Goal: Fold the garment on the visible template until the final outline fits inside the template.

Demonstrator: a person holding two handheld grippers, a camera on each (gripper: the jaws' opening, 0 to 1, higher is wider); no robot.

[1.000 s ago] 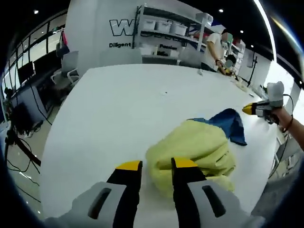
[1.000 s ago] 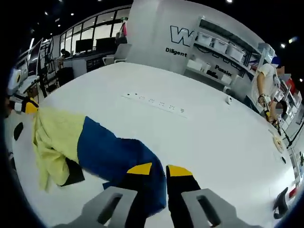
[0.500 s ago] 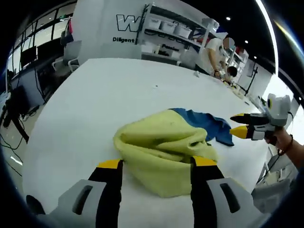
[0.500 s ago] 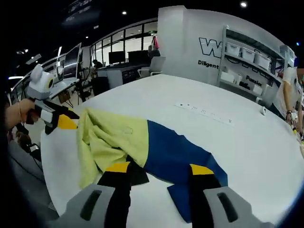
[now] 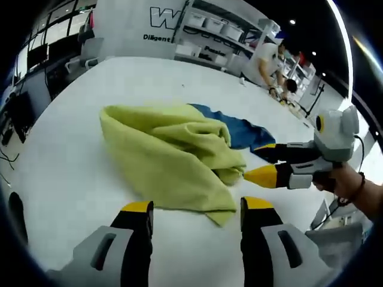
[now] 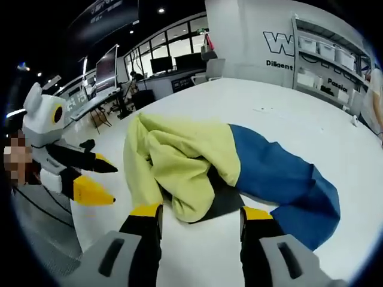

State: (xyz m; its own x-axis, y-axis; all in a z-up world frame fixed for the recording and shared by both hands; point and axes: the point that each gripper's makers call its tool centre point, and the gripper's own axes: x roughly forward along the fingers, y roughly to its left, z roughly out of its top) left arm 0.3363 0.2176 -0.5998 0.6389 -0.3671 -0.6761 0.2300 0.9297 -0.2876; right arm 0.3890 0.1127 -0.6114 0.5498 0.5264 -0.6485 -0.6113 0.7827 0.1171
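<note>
A crumpled garment lies on the white table [image 5: 72, 155], its yellow part [image 5: 167, 149] nearest me and its blue part [image 5: 239, 128] beyond. My left gripper [image 5: 197, 206] hovers open just before the yellow cloth, holding nothing. My right gripper [image 5: 250, 162] comes in from the right, open, tips at the yellow fold's edge. In the right gripper view the yellow part [image 6: 179, 155] is on the left, the blue part [image 6: 281, 173] on the right, with a dark patch [image 6: 221, 197] under the fold. My right gripper [image 6: 201, 212] stands open before it. The left gripper [image 6: 114, 184] shows at the left, open.
The table's near edge [image 6: 90, 227] runs close by the left gripper. A person [image 5: 266, 60] stands at the table's far end beside shelving with bins [image 5: 209, 27]. Desks, chairs and monitors [image 6: 173, 63] stand beyond the table. A power strip [image 6: 266, 110] lies far off.
Both grippers went from nearly closed to wide open and have come in low to the garment. The right gripper is now close by the left one, at the yellow fold.
</note>
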